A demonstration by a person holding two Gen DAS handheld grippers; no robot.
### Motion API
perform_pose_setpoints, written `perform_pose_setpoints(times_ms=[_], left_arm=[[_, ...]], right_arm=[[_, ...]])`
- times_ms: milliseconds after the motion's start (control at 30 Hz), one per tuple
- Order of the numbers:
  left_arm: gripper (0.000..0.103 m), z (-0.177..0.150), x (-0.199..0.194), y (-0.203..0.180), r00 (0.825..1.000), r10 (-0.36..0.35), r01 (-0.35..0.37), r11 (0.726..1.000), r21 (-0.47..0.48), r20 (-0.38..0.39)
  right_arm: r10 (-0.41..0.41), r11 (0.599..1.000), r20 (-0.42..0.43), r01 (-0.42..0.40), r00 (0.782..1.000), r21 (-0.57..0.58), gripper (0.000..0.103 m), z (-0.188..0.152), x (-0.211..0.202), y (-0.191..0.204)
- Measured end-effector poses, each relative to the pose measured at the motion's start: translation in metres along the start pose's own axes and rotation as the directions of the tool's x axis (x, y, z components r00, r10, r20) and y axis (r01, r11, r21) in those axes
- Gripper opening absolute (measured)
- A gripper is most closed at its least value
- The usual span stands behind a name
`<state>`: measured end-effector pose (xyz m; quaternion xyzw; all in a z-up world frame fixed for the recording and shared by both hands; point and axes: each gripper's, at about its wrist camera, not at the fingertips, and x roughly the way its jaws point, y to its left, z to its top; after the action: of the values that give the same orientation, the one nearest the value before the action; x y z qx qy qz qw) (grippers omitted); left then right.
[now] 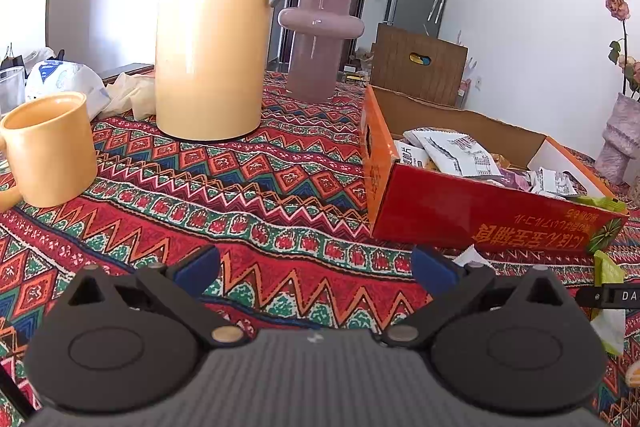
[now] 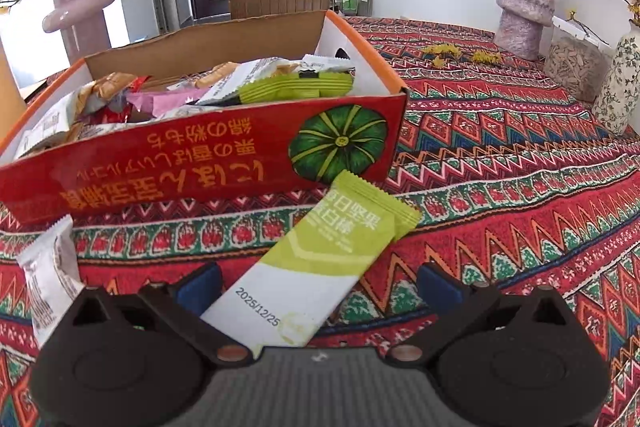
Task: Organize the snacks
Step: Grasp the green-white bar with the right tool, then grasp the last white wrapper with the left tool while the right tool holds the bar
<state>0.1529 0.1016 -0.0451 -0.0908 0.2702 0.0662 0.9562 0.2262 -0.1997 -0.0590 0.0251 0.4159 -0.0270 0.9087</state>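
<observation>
- Plainly, the left tongs [image 1: 316, 269] stand wide apart with nothing between their blue pads, over bare patterned cloth on the worktop [image 1: 256, 195].
- The right tongs [image 2: 320, 285] are also spread wide; a green-and-white snack bar [image 2: 320, 259] lies flat on the cloth in the gap, its white end nearest the camera and close by the left pad, though whether it touches is unclear.
- That bar's green end points at the red carton [image 2: 192, 163], ending just short of its near wall by the printed green pumpkin.
- The carton sits open-topped on the worktop, filled with mixed snack packets [image 2: 224, 87], among them a green pack [image 2: 296, 87] at its right end.
- A white sachet [image 2: 48, 271] lies on the cloth just in front of the carton's near wall, to the left of the bar.
- From the left wrist view, a yellow mug [image 1: 50, 147] stands toward the worktop's left edge, a yellow thermos jug [image 1: 212, 31] behind it, and a mauve vase [image 1: 320, 39] of pink and yellow blossoms farther back.
- Toward the worktop's far right corner, in the right wrist view, stand a textured pink vase [image 2: 524, 3], a jar of seeds [image 2: 576, 67] and a floral vase [image 2: 620, 83].
</observation>
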Motion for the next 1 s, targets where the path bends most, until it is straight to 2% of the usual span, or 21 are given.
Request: perform_pose_setpoints(times_ms=[367, 700, 767, 1000], left_arm=[[0.103, 0.0, 0.0, 0.003, 1.0, 0.007, -0.007, 1.0, -0.019, -0.006], [0.103, 0.0, 0.001, 0.001, 0.999, 0.038, -0.038, 0.999, -0.011, -0.008], [0.103, 0.0, 0.002, 0.001, 0.999, 0.05, -0.05, 0.999, -0.014, -0.011], [0.103, 0.0, 0.005, -0.001, 0.995, 0.097, -0.097, 0.995, -0.005, -0.021]], right_arm=[[0.077, 0.993, -0.034, -0.079, 0.996, -0.082, 0.103, -0.003, -0.005, -0.029], [0.108, 0.989, 0.006, -0.107, 0.994, -0.1, 0.103, -0.01, -0.008, -0.034], [0.117, 0.988, 0.028, -0.114, 0.993, -0.105, 0.096, -0.009, -0.008, -0.033], [0.145, 0.982, 0.071, -0.134, 0.987, -0.129, 0.038, -0.009, -0.016, -0.033]])
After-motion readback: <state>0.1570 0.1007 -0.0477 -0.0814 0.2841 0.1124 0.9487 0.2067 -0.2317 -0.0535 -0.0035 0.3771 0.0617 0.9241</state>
